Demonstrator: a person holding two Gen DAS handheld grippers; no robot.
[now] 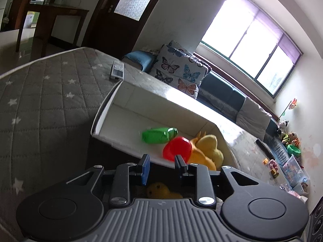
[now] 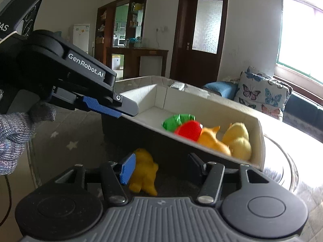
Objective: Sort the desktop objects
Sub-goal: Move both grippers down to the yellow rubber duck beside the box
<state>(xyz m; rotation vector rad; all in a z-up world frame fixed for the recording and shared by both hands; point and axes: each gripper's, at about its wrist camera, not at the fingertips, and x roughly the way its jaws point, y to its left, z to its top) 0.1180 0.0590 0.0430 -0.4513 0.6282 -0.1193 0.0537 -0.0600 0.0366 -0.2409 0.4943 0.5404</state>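
Observation:
A white cardboard box (image 1: pixel 129 109) hangs tilted, its left end raised. Inside lie a green toy (image 1: pixel 159 135), a red toy (image 1: pixel 176 148), an orange toy (image 1: pixel 198 154) and a yellow plush (image 1: pixel 210 145). My left gripper (image 1: pixel 163 166) is shut on the box's near rim. The right wrist view shows the left gripper (image 2: pixel 123 111) clamped on that rim of the box (image 2: pixel 212 109). Below the box, a small yellow toy animal (image 2: pixel 145 171) lies on the grey starred cloth (image 2: pixel 66 141). My right gripper (image 2: pixel 161 167) is open around it, the toy close to the left blue pad (image 2: pixel 127 168).
A gloved hand (image 2: pixel 14 133) holds the left gripper. A small white device (image 1: pixel 116 71) lies on the cloth beyond the box. A butterfly cushion (image 1: pixel 177 70) and sofa (image 1: pixel 232 94) stand behind. Toys and a clear bin (image 1: pixel 292 167) crowd the far right. The table's round edge (image 2: pixel 288 173) curves right.

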